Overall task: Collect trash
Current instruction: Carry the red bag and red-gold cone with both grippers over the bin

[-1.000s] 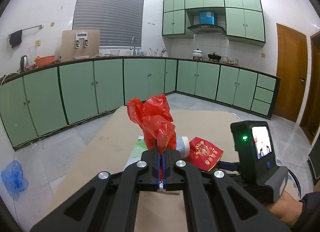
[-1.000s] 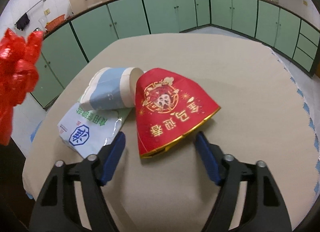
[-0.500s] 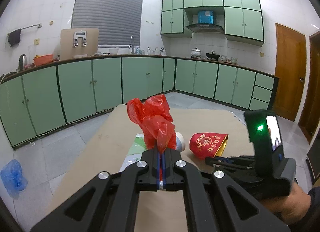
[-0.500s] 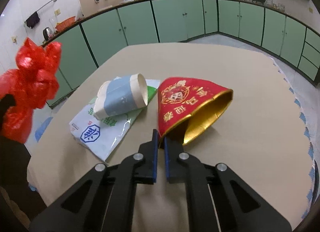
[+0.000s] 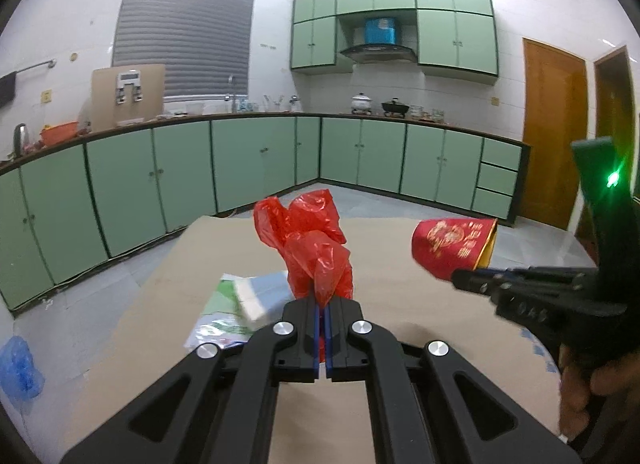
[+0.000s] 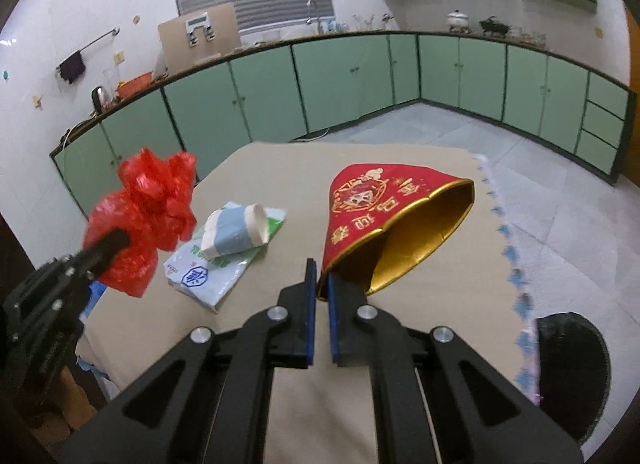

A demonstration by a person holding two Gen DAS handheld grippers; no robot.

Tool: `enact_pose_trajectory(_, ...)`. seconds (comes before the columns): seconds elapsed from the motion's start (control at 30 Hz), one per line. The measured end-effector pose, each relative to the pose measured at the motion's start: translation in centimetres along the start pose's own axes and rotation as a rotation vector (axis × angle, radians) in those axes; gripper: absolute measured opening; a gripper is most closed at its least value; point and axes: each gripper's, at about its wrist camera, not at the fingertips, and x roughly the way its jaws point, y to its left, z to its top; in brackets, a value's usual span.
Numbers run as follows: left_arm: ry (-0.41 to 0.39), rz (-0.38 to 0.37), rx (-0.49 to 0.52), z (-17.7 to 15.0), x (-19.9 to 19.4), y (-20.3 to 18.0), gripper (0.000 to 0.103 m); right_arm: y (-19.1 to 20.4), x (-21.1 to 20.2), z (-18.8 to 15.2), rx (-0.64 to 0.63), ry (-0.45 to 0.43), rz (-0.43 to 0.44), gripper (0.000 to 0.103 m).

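My left gripper (image 5: 322,306) is shut on a crumpled red plastic bag (image 5: 310,242) and holds it above the table; the bag also shows in the right wrist view (image 6: 146,220). My right gripper (image 6: 321,278) is shut on the rim of a red and gold paper cup (image 6: 384,212) and holds it lifted off the table; the cup shows at the right in the left wrist view (image 5: 450,246). A squashed blue and white paper cup (image 6: 236,230) lies on a white and green plastic wrapper (image 6: 218,270) on the table.
The table (image 6: 304,168) has a beige cloth with a scalloped right edge. A round black bin opening (image 6: 572,360) sits on the floor at the right. A blue bag (image 5: 18,366) lies on the floor at the left. Green cabinets (image 5: 240,160) line the walls.
My right gripper closed on the red and gold cup's rim, then lifted it off the table. My left gripper kept holding the red bag, raised slightly.
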Motion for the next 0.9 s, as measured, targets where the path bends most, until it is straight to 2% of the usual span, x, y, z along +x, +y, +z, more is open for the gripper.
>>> enact_pose_trajectory(0.53, 0.021, -0.177, 0.070, 1.3, 0.7, -9.9, 0.002, -9.3, -8.9, -1.9, 0.067, -0.062, -0.154, 0.004)
enact_pose_trajectory(0.9, 0.051, -0.313, 0.167, 1.2, 1.9, -19.7, 0.002, -18.5, -13.8, -5.9, 0.154, -0.061, -0.287, 0.004)
